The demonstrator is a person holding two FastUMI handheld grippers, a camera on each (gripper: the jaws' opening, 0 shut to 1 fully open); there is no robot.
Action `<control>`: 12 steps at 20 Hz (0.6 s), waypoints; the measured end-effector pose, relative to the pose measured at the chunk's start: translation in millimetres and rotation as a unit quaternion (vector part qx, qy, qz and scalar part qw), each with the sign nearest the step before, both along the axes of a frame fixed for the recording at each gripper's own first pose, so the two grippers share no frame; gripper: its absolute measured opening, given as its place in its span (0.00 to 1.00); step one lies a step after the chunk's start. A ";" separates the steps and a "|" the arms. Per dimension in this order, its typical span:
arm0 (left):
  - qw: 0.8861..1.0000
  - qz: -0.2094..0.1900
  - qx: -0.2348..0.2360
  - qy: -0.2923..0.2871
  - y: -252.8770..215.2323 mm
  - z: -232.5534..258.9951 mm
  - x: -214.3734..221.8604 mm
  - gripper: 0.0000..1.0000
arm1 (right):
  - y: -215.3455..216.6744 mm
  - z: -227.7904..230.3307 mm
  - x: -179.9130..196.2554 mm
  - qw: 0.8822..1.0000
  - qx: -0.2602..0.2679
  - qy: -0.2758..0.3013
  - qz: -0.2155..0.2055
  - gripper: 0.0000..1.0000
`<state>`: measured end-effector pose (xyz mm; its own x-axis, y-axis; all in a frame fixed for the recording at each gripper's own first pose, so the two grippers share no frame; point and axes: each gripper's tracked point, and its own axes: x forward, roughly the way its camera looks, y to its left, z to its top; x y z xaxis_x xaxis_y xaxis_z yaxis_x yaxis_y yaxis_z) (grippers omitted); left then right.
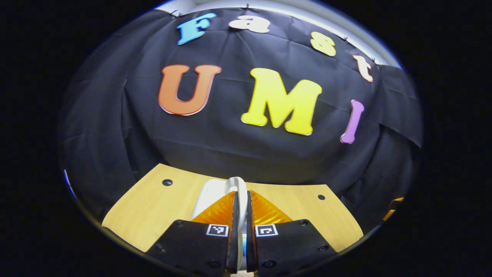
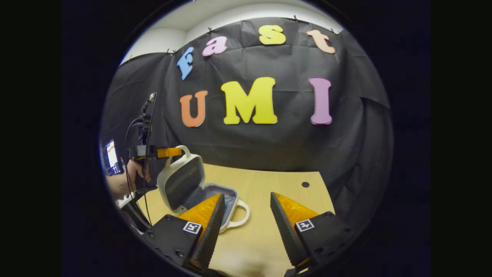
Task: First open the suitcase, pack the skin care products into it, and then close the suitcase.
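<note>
Left gripper (image 1: 241, 207) clamped on lid handle (image 1: 235, 184) of suitcase (image 2: 192, 188), lid raised near upright above base. Right gripper (image 2: 246, 211) spread wide, empty, just right of suitcase. No skin care products identifiable inside.
</note>
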<state>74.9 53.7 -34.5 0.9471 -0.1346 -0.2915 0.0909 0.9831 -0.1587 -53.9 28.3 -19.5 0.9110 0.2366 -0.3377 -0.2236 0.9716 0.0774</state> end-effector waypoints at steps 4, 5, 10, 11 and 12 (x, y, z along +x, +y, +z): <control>0.997 -0.066 0.019 0.025 -82.9 -39.3 -6.2 0.12 | -42.8 8.9 -4.4 0.999 -0.013 -0.008 -0.033 0.66; 0.996 -0.078 0.025 0.033 -97.6 -52.4 -6.6 0.12 | -52.9 10.9 -6.5 0.999 -0.016 -0.008 -0.040 0.66; 0.990 -0.106 0.043 0.086 -152.0 -118.9 -9.8 0.12 | -105.8 3.6 -19.6 0.996 -0.032 0.011 -0.086 0.71; 0.988 -0.107 0.046 0.097 -157.6 -130.2 -9.7 0.12 | -113.4 -0.1 -22.8 0.995 -0.032 0.018 -0.093 0.71; 0.987 -0.110 0.049 0.107 -162.8 -140.3 -8.0 0.12 | -119.5 -2.3 -24.3 0.994 -0.031 0.023 -0.099 0.70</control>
